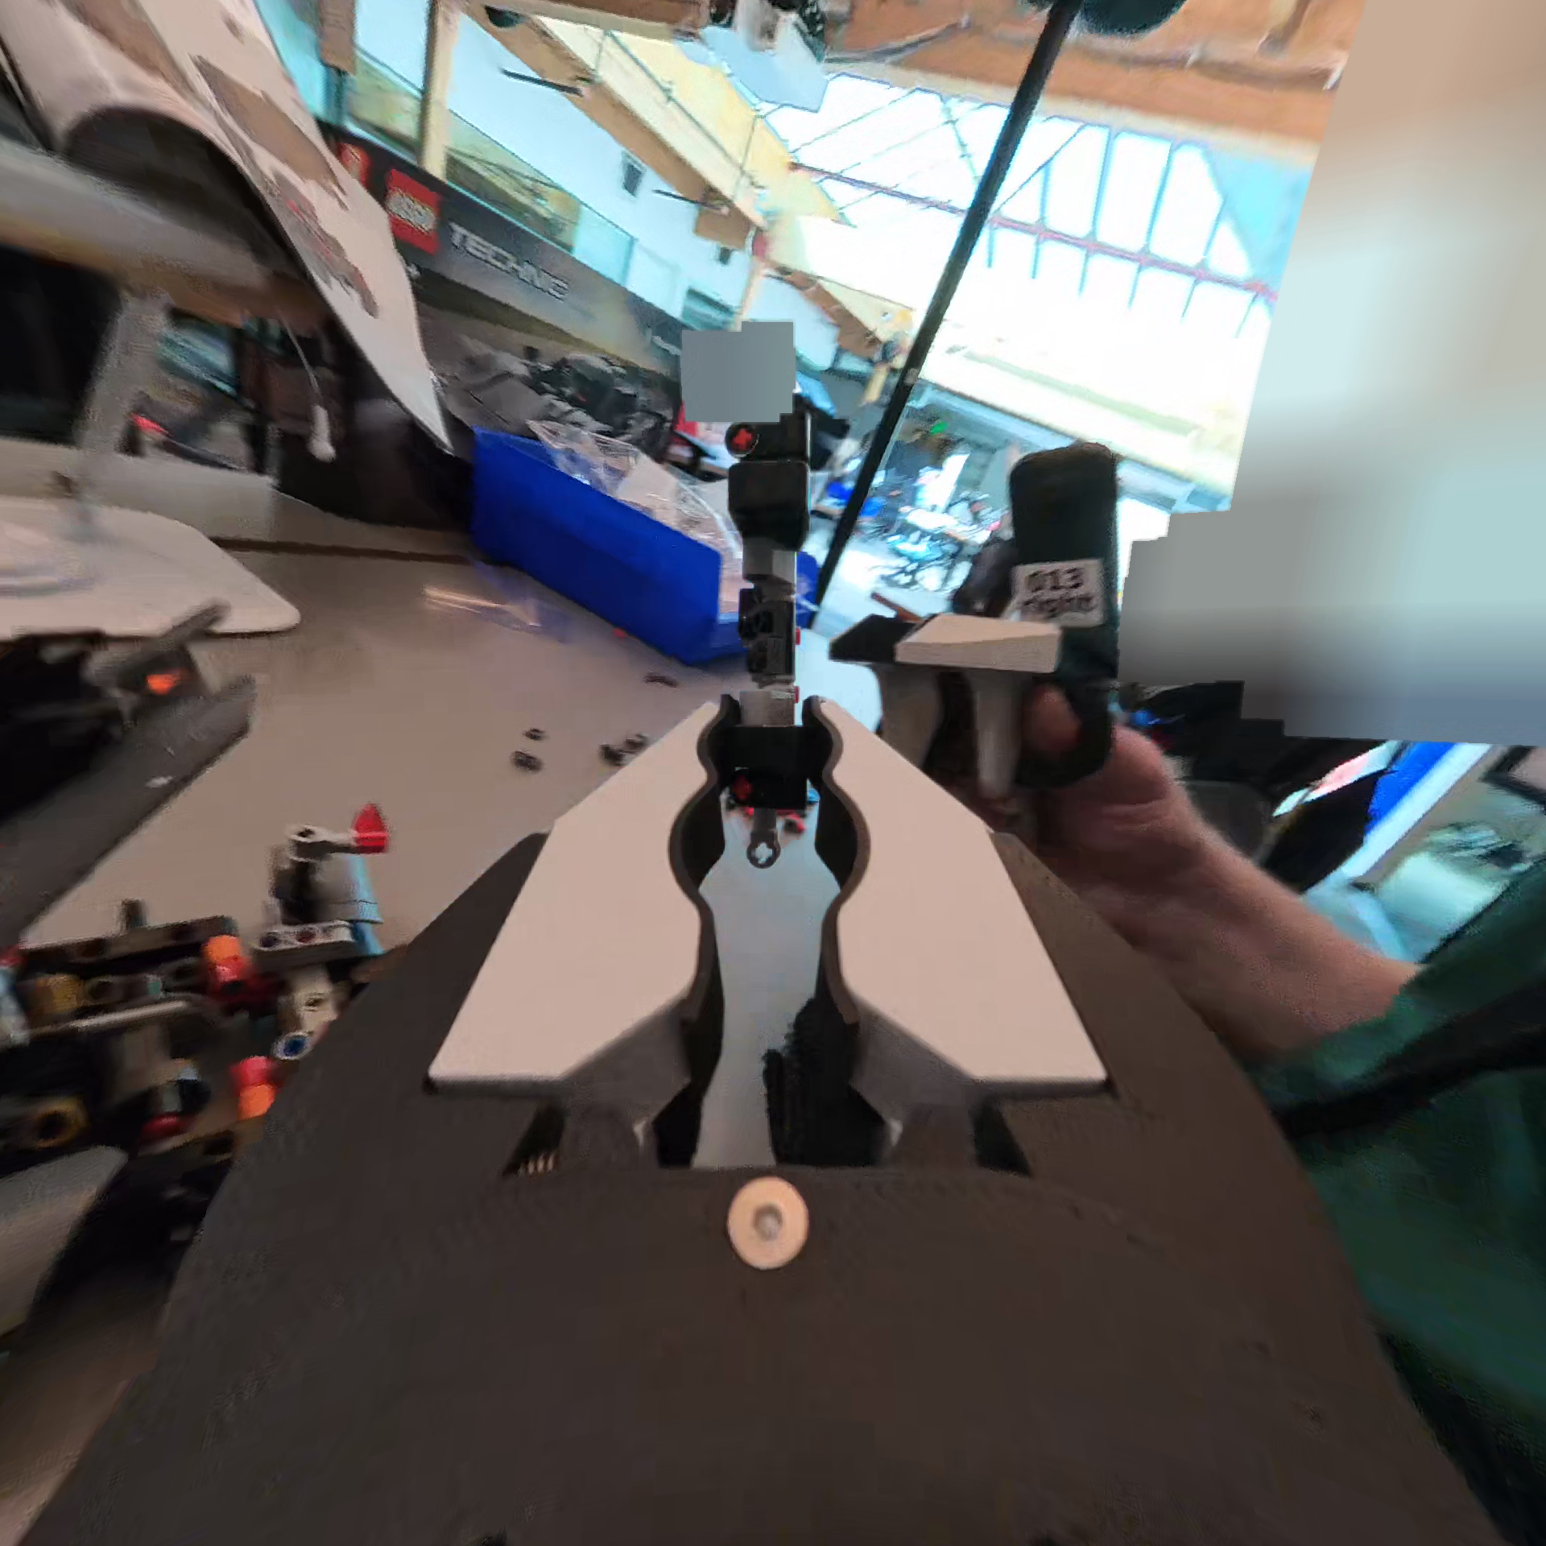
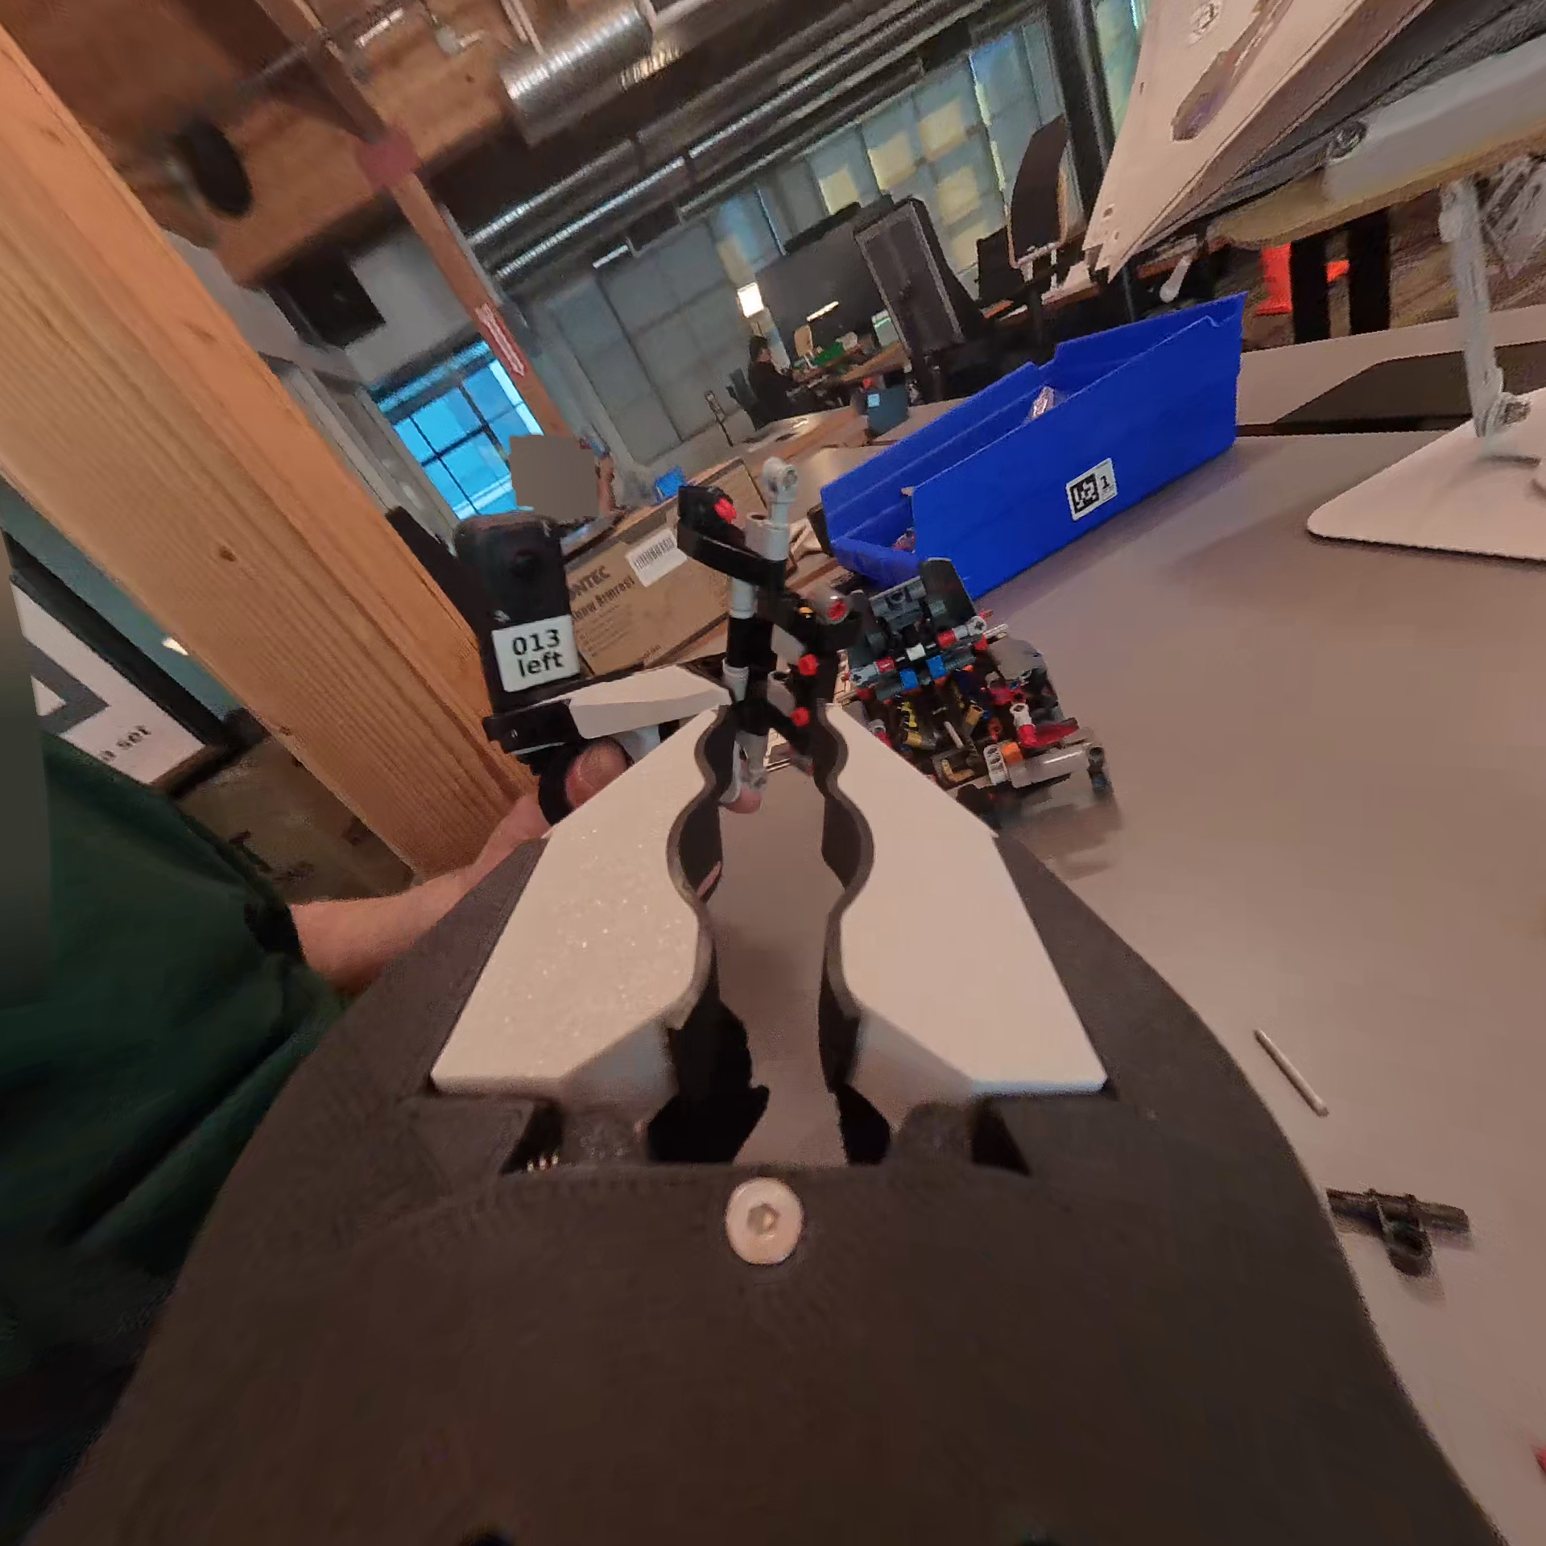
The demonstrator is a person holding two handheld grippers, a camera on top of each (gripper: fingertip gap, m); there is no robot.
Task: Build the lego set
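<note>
The left tongs point(image 1: 765, 728) were clamped tight on the bottom of a thin black-and-grey lego piece point(image 1: 768, 535), which stood straight up above the grey surface point(image 1: 435, 669). From the other side, the right tongs point(image 2: 774, 728) were narrow, and the same piece point(image 2: 757, 619) sat right at their tips, though I couldn't tell whether they gripped it. The half-built lego car point(image 2: 962, 694) rested on the surface just beside them, with the blue bin point(image 2: 1087, 452) behind it.
</note>
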